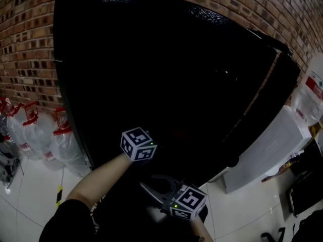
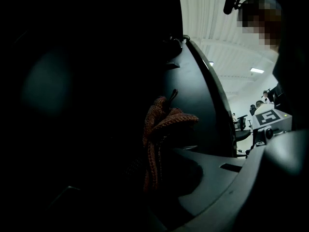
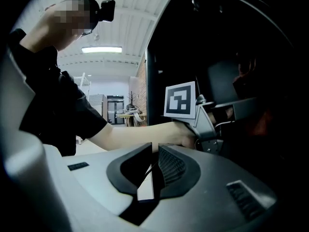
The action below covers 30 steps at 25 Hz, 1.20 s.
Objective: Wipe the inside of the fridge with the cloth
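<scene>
- The cloth [image 2: 166,122] is a rust-coloured knit. It looks soft, light and floppy, so it should bunch and fold under pressure and not slide.
- The left gripper [image 2: 157,141] has its jaws closed tight on the cloth. A loose bunch sticks out past the tips and more hangs below them.
- The grip sits at the middle of the bunch. That seems a good hold, since it leaves a padded wad in front to press on the walls.
- In the head view this gripper reaches into the dark mouth of the fridge [image 1: 151,59], so the cloth is just inside it.
- The right gripper [image 3: 153,151] has its jaws together with nothing between them. It hangs low, just outside the fridge and beside the left arm [image 1: 96,178].
- The inside of the fridge is too dark to show any shelves or walls, so a hidden edge could catch the cloth's loose knit.
- The door [image 1: 265,87] stands open at the right.
- A white cabinet [image 1: 267,150] is just past the door.
- Clear bottles [image 1: 30,130] with red tops stand on the floor at the left, against the brick wall [image 1: 30,34]. They are apart from both grippers.
</scene>
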{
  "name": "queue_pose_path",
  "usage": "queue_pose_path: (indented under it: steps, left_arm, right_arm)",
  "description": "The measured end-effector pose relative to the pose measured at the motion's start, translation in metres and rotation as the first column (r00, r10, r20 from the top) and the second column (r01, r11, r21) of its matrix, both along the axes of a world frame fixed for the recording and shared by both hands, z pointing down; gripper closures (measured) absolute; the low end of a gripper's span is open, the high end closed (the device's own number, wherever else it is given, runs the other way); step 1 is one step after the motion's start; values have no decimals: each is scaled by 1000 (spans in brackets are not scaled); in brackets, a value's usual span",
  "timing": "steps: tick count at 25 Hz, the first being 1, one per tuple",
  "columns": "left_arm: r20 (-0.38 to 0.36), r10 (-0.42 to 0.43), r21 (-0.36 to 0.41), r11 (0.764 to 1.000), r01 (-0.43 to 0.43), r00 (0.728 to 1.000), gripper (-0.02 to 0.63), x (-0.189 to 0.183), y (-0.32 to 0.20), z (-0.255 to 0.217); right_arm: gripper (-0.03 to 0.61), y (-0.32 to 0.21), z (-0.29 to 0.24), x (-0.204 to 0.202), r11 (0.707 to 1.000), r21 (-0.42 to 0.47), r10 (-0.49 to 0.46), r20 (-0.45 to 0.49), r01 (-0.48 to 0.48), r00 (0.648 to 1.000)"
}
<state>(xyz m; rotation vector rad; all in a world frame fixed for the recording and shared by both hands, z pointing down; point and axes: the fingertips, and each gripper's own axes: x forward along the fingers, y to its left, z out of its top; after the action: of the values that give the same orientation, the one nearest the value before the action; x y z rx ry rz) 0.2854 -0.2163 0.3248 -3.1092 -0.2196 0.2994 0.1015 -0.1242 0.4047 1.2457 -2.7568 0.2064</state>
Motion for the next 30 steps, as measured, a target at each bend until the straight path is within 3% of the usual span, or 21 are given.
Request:
queue_pose_path:
  steps: [10,15,22,30]
  left_arm:
    - [-2,-80,-43,996,80,997,557,27,-63,0]
    - [-9,-154,-106,983,152,988,557,40,-99,2]
    - [-11,-191,-102,977,189,981,557,49,-123,0]
    - [22,-305,-104,946,306,952,557,66,-154,9]
  right_arm:
    - [532,-20,12,14,1000,9,-5,12,5,1000]
    - [532,-23,11,25,1000,5,20,59,-21,998]
    - [532,-24,13,33,999,-3,55,89,-54,995]
    - [532,-19,9,38,998,2,61,116,-61,991]
